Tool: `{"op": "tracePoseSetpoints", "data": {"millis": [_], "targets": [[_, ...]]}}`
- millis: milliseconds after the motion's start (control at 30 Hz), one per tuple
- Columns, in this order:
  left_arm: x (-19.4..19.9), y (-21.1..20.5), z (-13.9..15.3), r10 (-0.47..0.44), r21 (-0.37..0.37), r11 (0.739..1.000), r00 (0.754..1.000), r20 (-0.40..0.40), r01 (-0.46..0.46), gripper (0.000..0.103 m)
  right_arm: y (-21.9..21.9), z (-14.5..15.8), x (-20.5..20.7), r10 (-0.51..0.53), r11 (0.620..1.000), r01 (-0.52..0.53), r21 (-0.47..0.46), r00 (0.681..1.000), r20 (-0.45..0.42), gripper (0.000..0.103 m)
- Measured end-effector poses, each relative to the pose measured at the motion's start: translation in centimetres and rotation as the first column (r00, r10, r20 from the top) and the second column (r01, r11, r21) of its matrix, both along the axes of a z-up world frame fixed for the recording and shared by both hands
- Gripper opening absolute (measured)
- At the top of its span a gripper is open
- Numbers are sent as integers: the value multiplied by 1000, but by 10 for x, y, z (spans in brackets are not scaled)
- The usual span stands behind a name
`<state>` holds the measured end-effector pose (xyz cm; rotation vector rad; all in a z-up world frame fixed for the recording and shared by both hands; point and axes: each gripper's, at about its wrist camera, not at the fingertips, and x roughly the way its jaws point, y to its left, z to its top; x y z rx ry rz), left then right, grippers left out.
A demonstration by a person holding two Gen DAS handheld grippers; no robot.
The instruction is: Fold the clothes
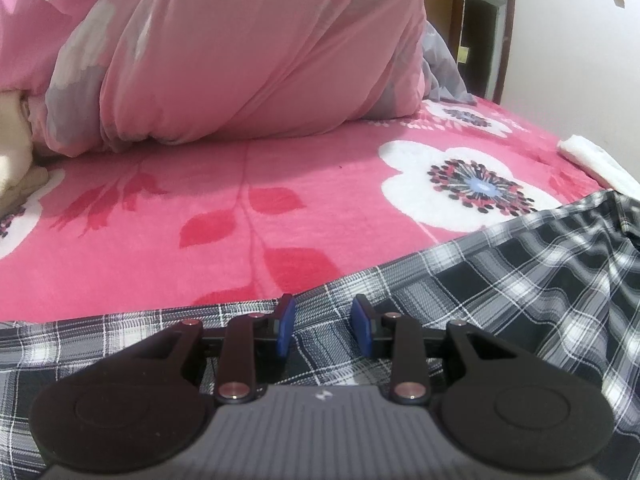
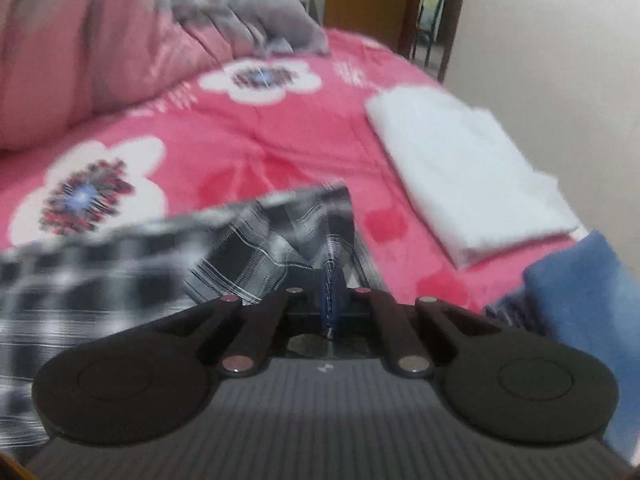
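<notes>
Right tool [image 2: 331, 300] pinches the plaid garment [image 2: 256, 240]; left tool [image 1: 323, 330] gapes narrowly over it, empty. White cloth [image 2: 460, 176] at the bed's far edge lies folded; plaid barely begun.

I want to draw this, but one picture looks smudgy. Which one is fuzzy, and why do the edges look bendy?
Right wrist view: smeared by motion, so the checked cloth and white folded cloth look fuzzy. Left wrist view: sharp, the flower blanket and left gripper are crisp. Both views: the fisheye lens curves the edges, with dark corners.
</notes>
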<state>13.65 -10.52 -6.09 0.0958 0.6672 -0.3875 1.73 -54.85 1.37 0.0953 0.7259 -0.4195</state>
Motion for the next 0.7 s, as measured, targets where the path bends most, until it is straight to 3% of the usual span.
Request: {"op": "tracePoseSetpoints", "data": {"millis": [100,167,267,333,467,533,600,700], "targets": [[1,3,0,1,-18,1000,1000,-6,-1,33,29,32,-14,21,996,-28,80,996,86,0],[1,3,0,1,-23,1000,1000,-9,-1,33,62,55,-23,74,993,-86,82,988,138,1],[1,2,0,1,-16,1000,1000,-6,-1,33,86,66,-14,105,994,-104,-17,984,142,1],[1,2,0,2,-20,1000,1000,-7,-2,33,70,57,-5,41,999,-38,-24,994,103,2],[1,4,0,3,-26,1000,1000,-9,-3,33,8,25,-5,-147,987,146,62,989,7,3],[1,3,0,2,-24,1000,1000,-8,-3,33,-15,7,-10,-182,975,189,118,981,-70,4],[1,3,-1,3,-22,1000,1000,-6,-3,33,-36,1,-20,-240,945,247,212,969,-61,7],[0,2,-1,3,-18,1000,1000,-4,-3,33,-65,2,-27,-300,876,262,404,953,32,34]]}}
